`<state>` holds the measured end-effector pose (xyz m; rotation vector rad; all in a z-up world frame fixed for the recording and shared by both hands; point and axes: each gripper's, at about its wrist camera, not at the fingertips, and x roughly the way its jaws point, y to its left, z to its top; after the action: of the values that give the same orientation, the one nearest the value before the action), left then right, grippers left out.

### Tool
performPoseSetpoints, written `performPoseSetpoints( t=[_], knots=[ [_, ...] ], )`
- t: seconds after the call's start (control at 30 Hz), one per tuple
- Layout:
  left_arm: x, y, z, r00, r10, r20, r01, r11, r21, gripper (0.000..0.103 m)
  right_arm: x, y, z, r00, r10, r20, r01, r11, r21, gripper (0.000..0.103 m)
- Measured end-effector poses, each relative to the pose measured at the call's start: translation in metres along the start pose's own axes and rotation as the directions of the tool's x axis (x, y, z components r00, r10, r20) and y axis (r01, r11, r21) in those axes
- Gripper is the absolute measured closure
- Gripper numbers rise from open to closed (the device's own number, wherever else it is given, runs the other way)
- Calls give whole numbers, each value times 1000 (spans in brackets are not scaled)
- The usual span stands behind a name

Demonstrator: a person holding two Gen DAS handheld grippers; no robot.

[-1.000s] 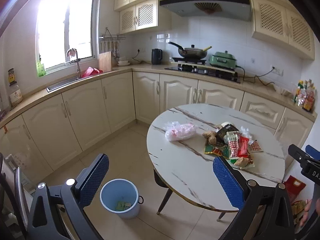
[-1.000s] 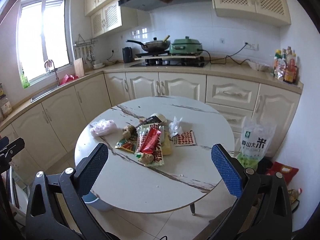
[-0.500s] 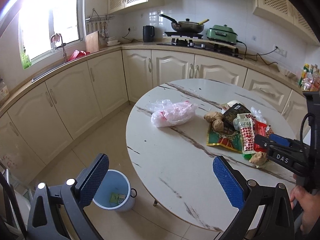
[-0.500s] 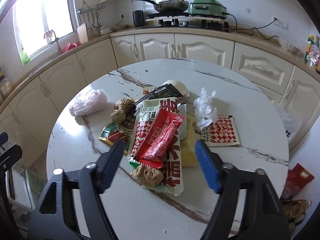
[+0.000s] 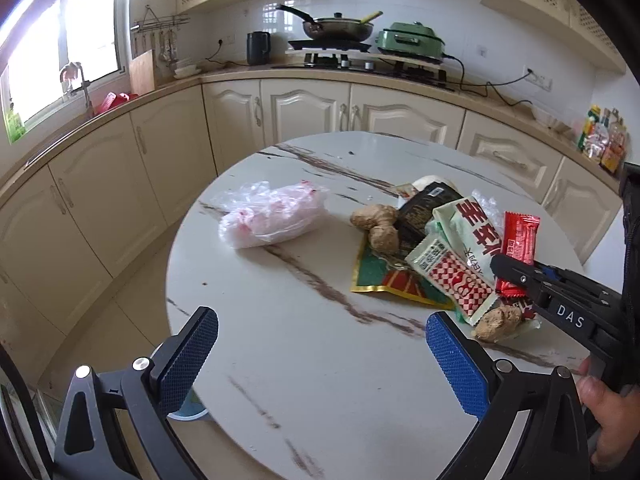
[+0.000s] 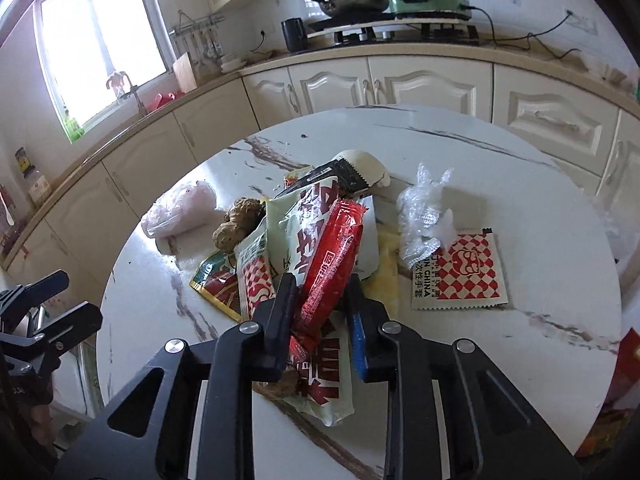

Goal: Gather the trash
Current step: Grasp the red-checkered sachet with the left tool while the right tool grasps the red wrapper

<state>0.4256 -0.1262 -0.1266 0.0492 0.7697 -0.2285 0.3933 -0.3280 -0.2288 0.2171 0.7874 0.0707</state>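
Cream curved cabinets, white tiled wall, bright window (glare-washed), round marble table

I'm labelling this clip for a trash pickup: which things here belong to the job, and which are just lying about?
Belongs to the job:
- red wrapper, with the right gripper closed on it
- green packet
- checkered sachet
- crumpled plastic
- pink bag
- bin, mostly hidden under the table
- left gripper, open

Lying about:
- pan
- kettle
- green cooker
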Motion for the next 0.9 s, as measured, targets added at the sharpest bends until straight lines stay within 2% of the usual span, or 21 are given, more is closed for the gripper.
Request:
performPoseSetpoints(
  t=[0.1,0.17,0.3,0.4,0.47,0.57,0.7,0.83,0.9],
  knots=[
    [16,-12,5,999,-35,-19,35,999,17,1,-9,-15,0,1000,9,18,-9,999,32,80],
    [30,-19,9,998,-49,-43,50,999,21,1,-7,-24,0,1000,28,-1,-27,998,60,79],
    [57,-33,12,995,-58,-82,60,998,19,1,-11,-41,-3,1000,12,11,-13,996,93,65],
    [72,-46,15,993,-61,-98,63,998,20,1,-14,-50,-5,999,31,27,-33,993,113,65],
    [80,-50,16,992,-59,-112,62,998,18,1,-17,-56,-6,998,45,46,-50,991,126,69],
    [89,-57,16,990,-54,-129,57,998,21,1,-22,-63,-7,994,84,67,-92,986,138,85],
    [102,-64,14,988,-33,-152,35,999,12,1,-27,-72,-8,992,88,89,-101,983,151,89],
    [105,-73,11,992,-13,-128,17,999,32,2,-30,-78,-10,991,91,94,-105,982,158,89],
    [102,-76,10,993,-6,-121,12,999,45,9,-31,-81,-11,991,90,95,-105,981,161,89]
  ],
)
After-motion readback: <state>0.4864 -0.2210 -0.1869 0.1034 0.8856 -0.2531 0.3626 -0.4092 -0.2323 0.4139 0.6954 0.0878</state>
